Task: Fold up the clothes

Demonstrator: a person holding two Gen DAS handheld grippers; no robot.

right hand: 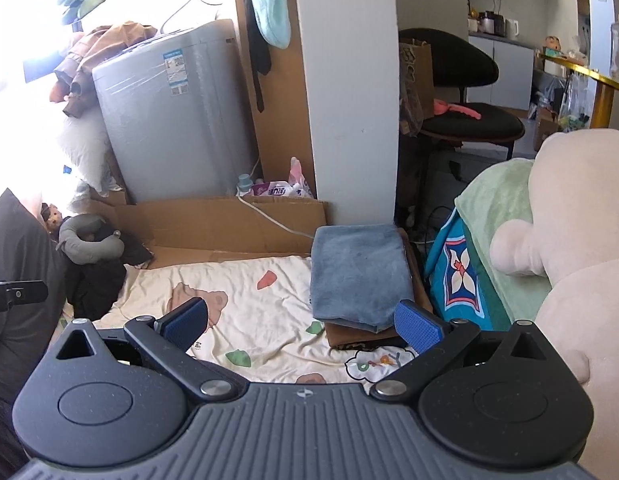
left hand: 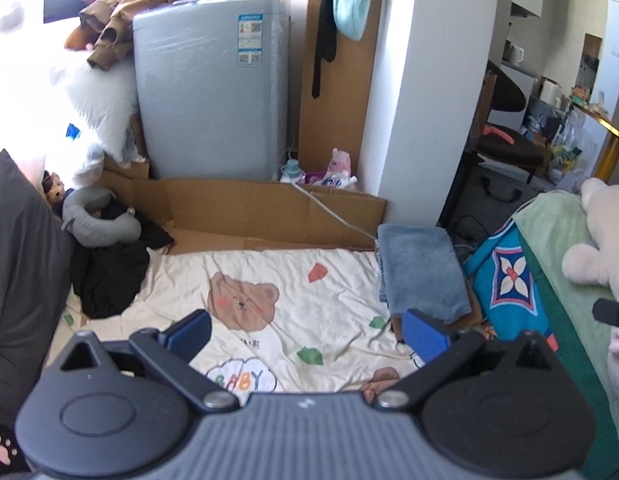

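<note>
Both grippers hovered above the cream sheet (left hand: 293, 280) with the bear print, and both had their jaws wide apart with nothing between them. The left gripper (left hand: 307, 332) pointed at the middle of the sheet; the right gripper (right hand: 305, 324) pointed more toward the right edge.

A blue-grey cloth (right hand: 359, 272) lay already folded into a neat rectangle at the right side of the sheet, on a piece of brown cardboard (right hand: 349, 338), near the white pillar (right hand: 349, 100). A heap of black clothes (left hand: 109, 276) lay crumpled at the left edge of the sheet, just below a grey neck pillow (left hand: 93, 220). It was well apart from both grippers.

I judged that one piece was finished and that this moment sat between two pieces. The next move probably called for reaching to the left, taking the black heap at an edge or a corner, and pulling it onto the free middle of the sheet to spread it flat. The heap looked soft and tangled, so it was not easy to find a clean edge.
</note>
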